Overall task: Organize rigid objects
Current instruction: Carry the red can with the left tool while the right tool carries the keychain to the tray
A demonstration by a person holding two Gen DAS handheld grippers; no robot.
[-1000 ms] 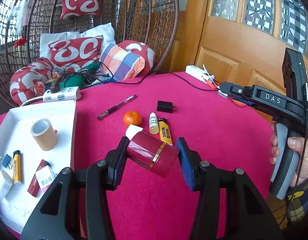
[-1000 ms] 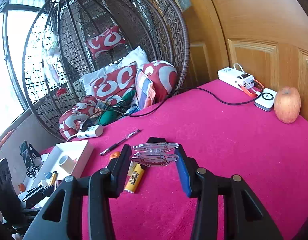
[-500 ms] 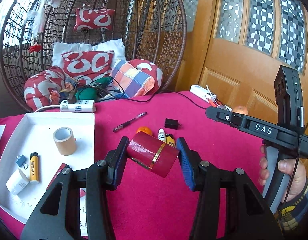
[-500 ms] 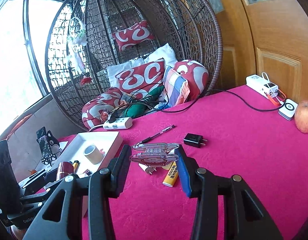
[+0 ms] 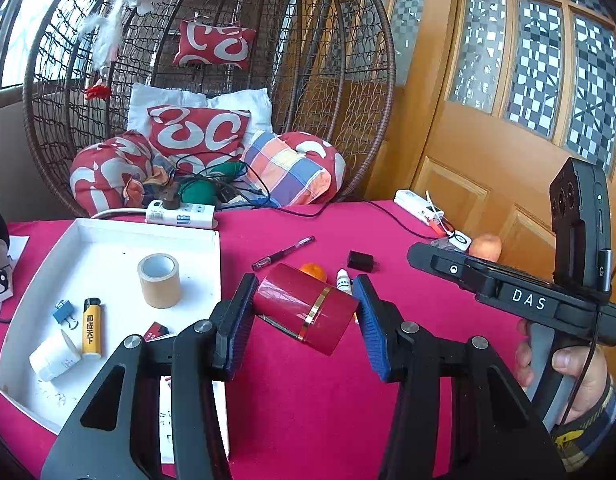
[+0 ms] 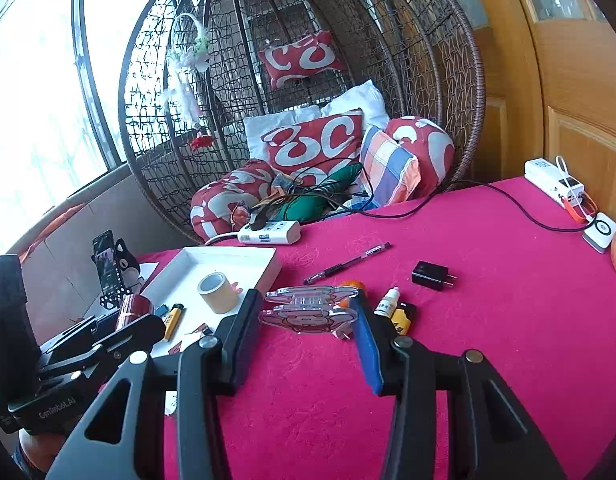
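A round table under a magenta cloth (image 5: 308, 420) fills the foreground, with a wicker egg chair (image 5: 212, 80) full of cushions behind it and a wooden door to the side; ahead and to the left of the left gripper (image 5: 304, 312) lies the white tray (image 5: 212, 264), holding a tape roll (image 5: 159, 275), a yellow lighter (image 5: 91, 332) and other small items. That gripper is clamped on a dark red cylinder (image 5: 304, 308) with a gold band, carried above the cloth; its long axis runs across the fingers, tilted, the right end lower. The right gripper (image 6: 308, 312) grips a flat pink clamshell case (image 6: 308, 310), level, long axis side to side. Beyond it on the cloth lie a pen (image 6: 347, 268), a black charger (image 6: 431, 275) and a small dropper bottle (image 6: 387, 302). The step in hand looks like carrying both loads to the tray; the next move probably calls for swinging left over its rim, lowering, then opening.
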